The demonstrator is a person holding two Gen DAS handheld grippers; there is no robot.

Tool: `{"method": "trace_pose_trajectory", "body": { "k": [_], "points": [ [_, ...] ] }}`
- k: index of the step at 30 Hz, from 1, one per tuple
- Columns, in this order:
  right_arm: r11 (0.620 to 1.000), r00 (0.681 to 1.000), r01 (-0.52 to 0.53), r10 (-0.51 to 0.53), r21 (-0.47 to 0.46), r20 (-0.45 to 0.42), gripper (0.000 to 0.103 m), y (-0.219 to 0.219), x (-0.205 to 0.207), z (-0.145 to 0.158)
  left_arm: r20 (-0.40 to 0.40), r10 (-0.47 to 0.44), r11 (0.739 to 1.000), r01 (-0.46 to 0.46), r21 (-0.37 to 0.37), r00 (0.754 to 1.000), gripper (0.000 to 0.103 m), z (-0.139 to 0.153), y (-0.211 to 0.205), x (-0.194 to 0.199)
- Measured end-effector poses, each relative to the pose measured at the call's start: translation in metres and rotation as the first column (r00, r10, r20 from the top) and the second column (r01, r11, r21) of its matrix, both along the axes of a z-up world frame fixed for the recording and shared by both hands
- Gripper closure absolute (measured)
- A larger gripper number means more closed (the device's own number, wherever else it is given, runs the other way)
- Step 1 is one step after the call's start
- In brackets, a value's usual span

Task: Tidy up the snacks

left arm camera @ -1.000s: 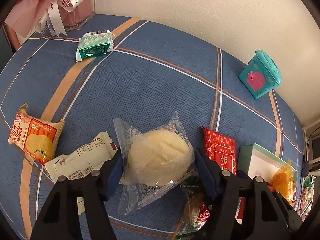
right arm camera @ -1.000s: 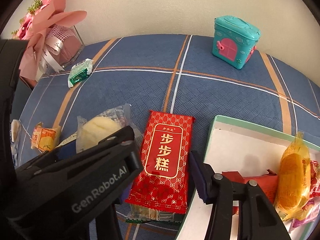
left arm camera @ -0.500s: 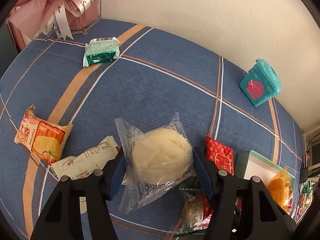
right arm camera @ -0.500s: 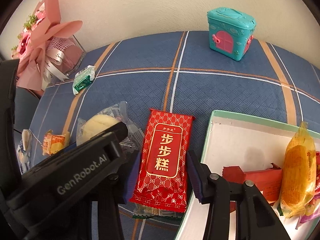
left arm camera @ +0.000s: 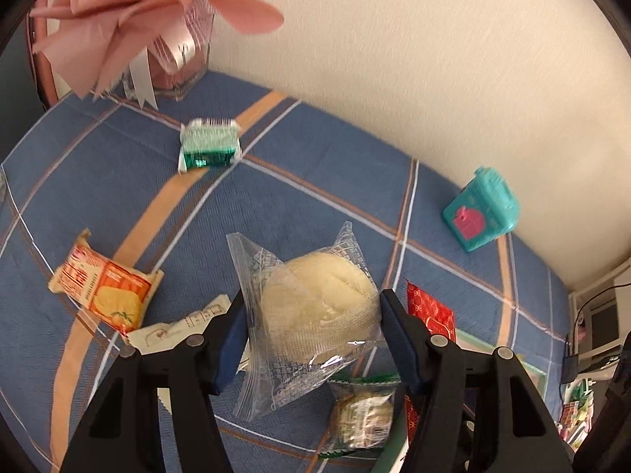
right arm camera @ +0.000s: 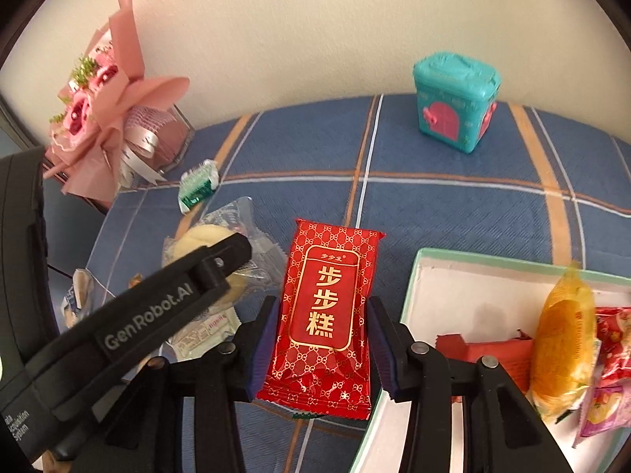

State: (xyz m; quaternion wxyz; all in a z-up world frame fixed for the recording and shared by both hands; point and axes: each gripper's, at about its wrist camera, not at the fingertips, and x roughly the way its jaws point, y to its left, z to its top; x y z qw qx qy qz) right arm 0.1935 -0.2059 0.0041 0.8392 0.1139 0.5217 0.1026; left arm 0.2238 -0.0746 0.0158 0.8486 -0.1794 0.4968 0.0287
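Box-wards is my next move: the white open box (right arm camera: 453, 287) lies right of my right gripper (right arm camera: 321, 351), which pinches the upright red foil snack packet (right arm camera: 327, 307), while my left gripper (left arm camera: 311, 339) clamps the clear-bagged pale round cake (left arm camera: 315, 315).

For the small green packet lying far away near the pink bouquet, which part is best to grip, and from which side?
Probably grip the green packet across its puffed middle, coming from above. It lies flat and alone on the blue cloth; its crimped ends are thin and would likely slip.

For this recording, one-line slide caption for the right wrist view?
Right gripper grips a red foil snack packet beside the white, green-rimmed box.
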Motion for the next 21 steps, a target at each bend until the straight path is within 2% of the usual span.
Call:
{"method": "trace_pose_trajectory", "body": {
  "k": [4,15,21],
  "points": [
    [1.0,1.0,0.01,-0.01,-0.005,0.015,0.056,-0.004,-0.004,0.014,0.035,-0.002,1.0,0.003,-0.015,0.999,0.038,0.018,-0.002,-0.005],
    [0.999,0.999,0.036,-0.036,-0.005,0.017,0.056,-0.02,-0.008,0.031,0.059,-0.03,0.999,0.032,-0.024,0.998,0.038,0.038,-0.019,-0.013],
    [0.998,0.998,0.066,-0.066,0.012,0.015,0.056,-0.045,-0.011,0.038,0.075,-0.057,0.998,0.059,-0.024,0.996,0.038,0.048,-0.034,-0.019]
  ]
}}
